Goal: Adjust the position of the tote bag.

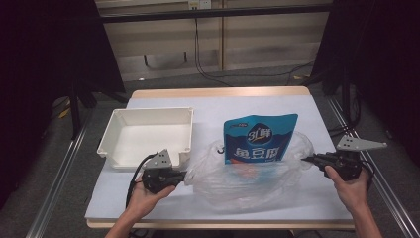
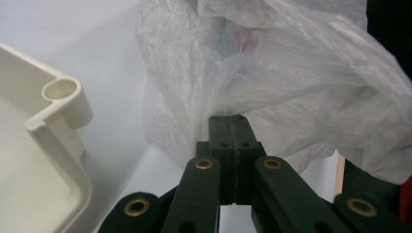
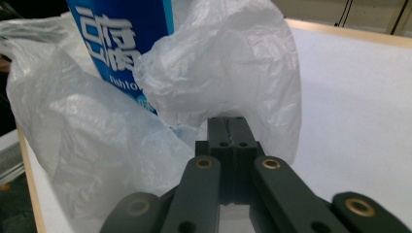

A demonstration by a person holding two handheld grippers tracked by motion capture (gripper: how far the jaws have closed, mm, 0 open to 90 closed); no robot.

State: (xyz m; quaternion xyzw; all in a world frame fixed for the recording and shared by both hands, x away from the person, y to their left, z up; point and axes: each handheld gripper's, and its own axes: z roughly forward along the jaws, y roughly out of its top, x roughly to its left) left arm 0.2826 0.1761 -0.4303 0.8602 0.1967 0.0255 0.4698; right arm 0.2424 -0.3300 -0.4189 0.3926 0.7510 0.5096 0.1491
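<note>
Standing in plastic bag (image 1: 247, 178) — blue pouch (image 1: 260, 139), white Chinese lettering, "Fish" legible

White rectangular tray (image 1: 115, 130), empty, left of centre on a pale table (image 1: 208, 105); dark curtains at both upper corners, cables (image 1: 208, 74) on floor behind.

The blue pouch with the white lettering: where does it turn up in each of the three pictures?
High view: the blue pouch stands upright right of centre, inside the clear plastic bag.
Left gripper view: no blue print can be made out through the bag's film.
Right gripper view: top left, rising out of the bag.
Shared landmark: the crinkled bag, pinched at each end by a gripper.
</note>
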